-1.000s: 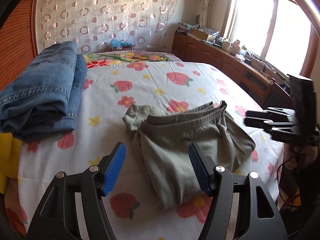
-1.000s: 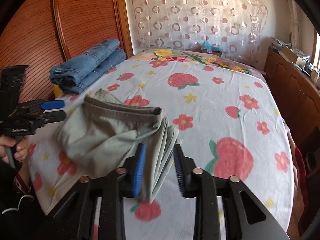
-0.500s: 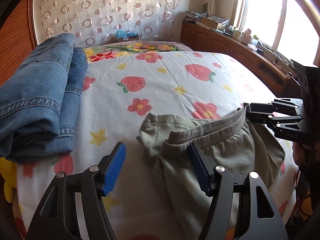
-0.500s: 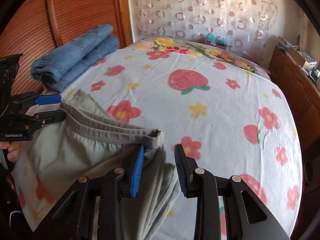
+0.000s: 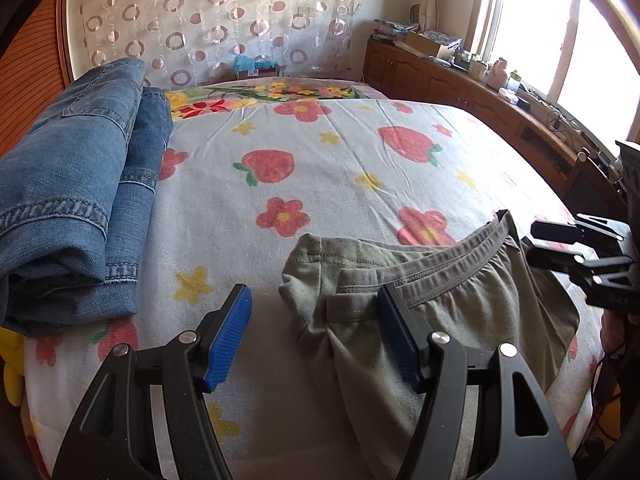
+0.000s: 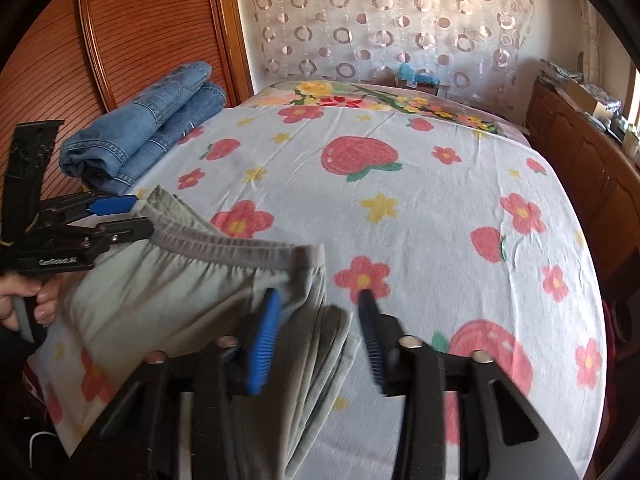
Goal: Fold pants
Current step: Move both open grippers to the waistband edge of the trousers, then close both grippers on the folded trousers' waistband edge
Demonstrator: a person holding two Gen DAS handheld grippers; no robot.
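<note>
Grey-green pants [image 5: 460, 320] lie bunched on the bed's near edge, the elastic waistband [image 6: 224, 246] facing away from me. My left gripper [image 5: 316, 332] is open, and its jaws straddle the left waistband corner [image 5: 316, 264]. My right gripper [image 6: 316, 332] is open over the right waistband corner [image 6: 310, 268] and the folded layers below it. Each gripper also shows in the other's view: the right one [image 5: 560, 246] at the right waistband end, the left one [image 6: 116, 216] at the left end.
The bed carries a white sheet [image 6: 400, 184] with strawberries and flowers. Folded blue jeans [image 5: 72, 200] lie along the left edge by a wooden wall [image 6: 140, 32]. A wooden cabinet [image 5: 480, 92] under the window runs along the right side.
Both grippers have moved forward and down to the waistband corners. The right gripper's jaws have opened wider. The pants have shifted slightly toward the bed's near edge.
</note>
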